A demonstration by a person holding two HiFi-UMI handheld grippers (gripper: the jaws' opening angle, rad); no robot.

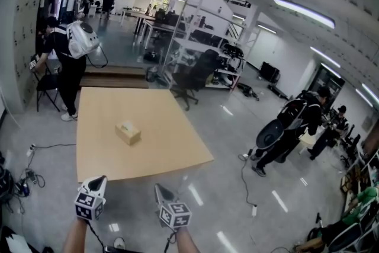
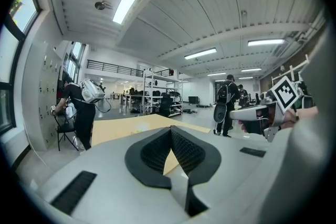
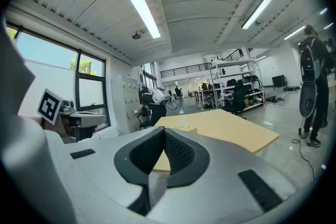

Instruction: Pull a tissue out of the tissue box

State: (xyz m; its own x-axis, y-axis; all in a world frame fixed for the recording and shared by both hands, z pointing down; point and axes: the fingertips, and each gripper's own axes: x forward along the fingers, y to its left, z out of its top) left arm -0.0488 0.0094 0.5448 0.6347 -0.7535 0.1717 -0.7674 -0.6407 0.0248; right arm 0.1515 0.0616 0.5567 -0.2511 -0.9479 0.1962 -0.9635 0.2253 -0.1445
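A tan tissue box [image 1: 128, 132] sits alone near the middle of a light wooden table [image 1: 177, 151], with no tissue visibly drawn from it. Short of the table's near edge, the left gripper [image 1: 100, 179] and right gripper [image 1: 160, 189] point toward it, each with jaws pressed together on nothing. The whole job appears to lie ahead: reach, open, pinch, pull. Only the head view shows the gap to the box. The left gripper view alone catches the right gripper's marker cube [image 2: 286, 93].

A pale wooden table [image 1: 100, 127] stands on glossy grey floor [image 1: 231, 198] under long ceiling lights [image 1: 303, 12], with shelving [image 1: 204, 38] behind.
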